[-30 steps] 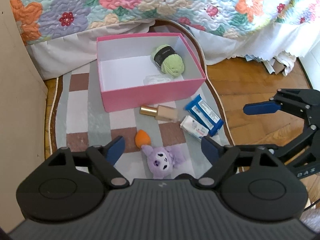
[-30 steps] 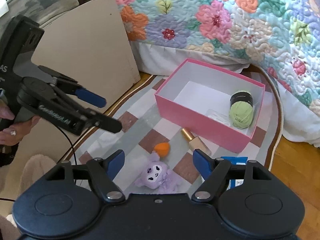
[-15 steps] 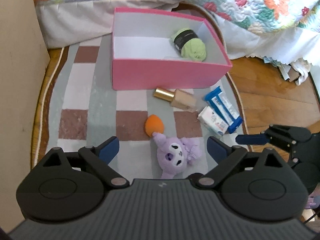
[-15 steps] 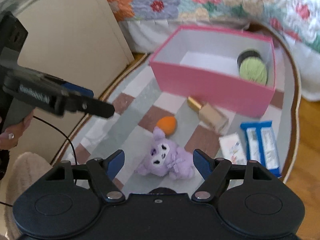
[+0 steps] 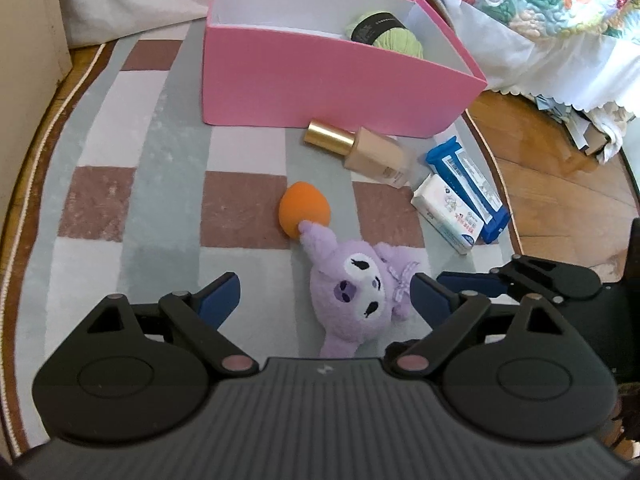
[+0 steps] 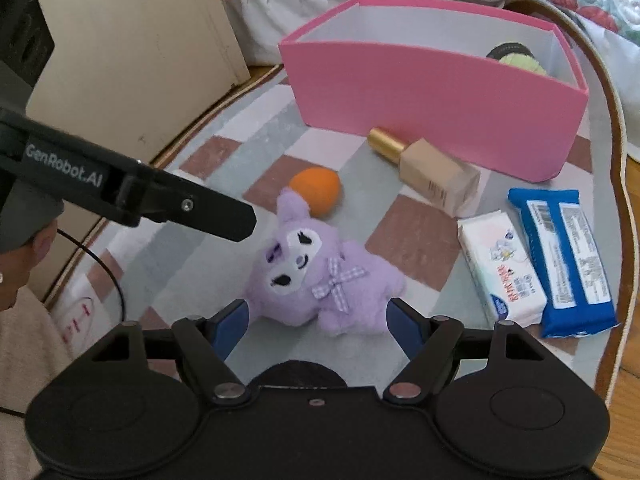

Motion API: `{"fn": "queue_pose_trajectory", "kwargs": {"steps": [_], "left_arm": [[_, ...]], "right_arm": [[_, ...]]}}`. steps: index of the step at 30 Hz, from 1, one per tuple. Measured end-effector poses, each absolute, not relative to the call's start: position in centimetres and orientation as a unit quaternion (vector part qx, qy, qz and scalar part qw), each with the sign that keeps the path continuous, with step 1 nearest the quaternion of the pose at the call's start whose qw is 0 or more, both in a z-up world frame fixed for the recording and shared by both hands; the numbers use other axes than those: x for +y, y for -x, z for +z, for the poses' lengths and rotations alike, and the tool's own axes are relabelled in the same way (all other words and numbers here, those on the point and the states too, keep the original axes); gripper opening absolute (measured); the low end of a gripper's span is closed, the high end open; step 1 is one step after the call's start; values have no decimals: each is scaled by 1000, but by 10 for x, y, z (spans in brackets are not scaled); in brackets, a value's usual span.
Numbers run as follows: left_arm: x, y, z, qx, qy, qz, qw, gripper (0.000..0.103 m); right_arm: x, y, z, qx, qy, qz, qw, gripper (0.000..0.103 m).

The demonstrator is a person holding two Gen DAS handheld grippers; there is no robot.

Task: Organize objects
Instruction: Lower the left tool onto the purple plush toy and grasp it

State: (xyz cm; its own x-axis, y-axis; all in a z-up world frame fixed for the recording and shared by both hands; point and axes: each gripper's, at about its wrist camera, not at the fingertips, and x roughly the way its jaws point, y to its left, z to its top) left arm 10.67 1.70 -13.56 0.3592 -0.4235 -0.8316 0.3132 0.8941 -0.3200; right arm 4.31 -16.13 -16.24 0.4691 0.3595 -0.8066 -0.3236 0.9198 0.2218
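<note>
Both tongs hung over a checked rug (image 5: 132, 216). The left gripper (image 5: 324, 294), whose arm read "GenRobot.AI", had just been narrowing slightly yet stood open, empty. The right gripper (image 6: 318, 320) gaped, straddling a purple plush toy (image 6: 316, 276) without touching it. Beside the toy lay an orange makeup sponge (image 6: 316, 190), a foundation bottle (image 6: 432, 174), a tissue pack (image 6: 500, 268) and a blue packet (image 6: 564, 260), whose print was unreadable. The pink box (image 6: 432, 104) held green yarn (image 5: 388, 34).

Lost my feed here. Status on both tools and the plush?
Left tool and right tool open, empty. Purple plush on rug, between right tool's pads, unpinched. Orange sponge touching its ear.
</note>
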Motion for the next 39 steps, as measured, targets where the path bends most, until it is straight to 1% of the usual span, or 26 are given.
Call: {"fn": "queue_pose_trajectory", "kwargs": {"steps": [4,6,7,8,10,11,12,13,14,19,21,22,23,24,26,27,31,35,39], "left_arm": [[13,-108,-153,533,52,-221,815,92],[11,-109,-161,539,49,-219,812,88],[10,-109,-164,537,50,-220,812,78],[9,-108,-166,533,50,-220,815,57],[6,-107,-168,525,50,-226,819,51],[6,-107,-167,521,54,-229,820,45],[6,-107,-167,521,58,-234,819,42],[6,-107,-167,521,64,-239,817,35],[7,-107,-167,523,71,-242,814,33],[9,-106,-170,529,81,-246,808,34],[11,-107,-172,534,91,-238,806,40],[11,-107,-174,535,91,-231,808,49],[11,-107,-174,532,84,-225,812,52],[11,-106,-174,530,79,-227,813,50],[12,-105,-173,533,92,-247,804,30],[12,-104,-172,535,98,-249,801,30],[13,-97,-170,534,95,-249,802,30],[15,-90,-164,533,118,-260,796,30],[14,-81,-148,508,125,-267,809,30]], "right_arm": [[-160,-44,-176,473,-29,199,858,80],[-159,-44,-181,471,-31,197,859,80],[-159,-44,-183,467,-29,195,862,80],[-159,-45,-186,464,-27,192,865,80],[-159,-48,-191,467,-31,188,863,85],[-159,-49,-194,471,-35,188,861,86],[-159,-49,-196,466,-35,188,864,87],[-157,-48,-197,458,-32,189,868,87],[-156,-47,-198,457,-28,189,869,87],[-153,-42,-193,455,-37,182,871,87],[-155,-42,-194,458,-46,182,869,87],[-156,-43,-195,461,-48,182,867,87],[-157,-43,-197,461,-51,183,867,88],[-157,-43,-198,457,-50,184,869,88],[-155,-40,-199,454,-40,188,870,88],[-154,-40,-198,454,-36,188,870,88],[-155,-37,-190,448,-41,193,872,80],[-164,-34,-180,444,-54,201,872,80],[-167,-29,-167,444,-49,209,870,81]]}}
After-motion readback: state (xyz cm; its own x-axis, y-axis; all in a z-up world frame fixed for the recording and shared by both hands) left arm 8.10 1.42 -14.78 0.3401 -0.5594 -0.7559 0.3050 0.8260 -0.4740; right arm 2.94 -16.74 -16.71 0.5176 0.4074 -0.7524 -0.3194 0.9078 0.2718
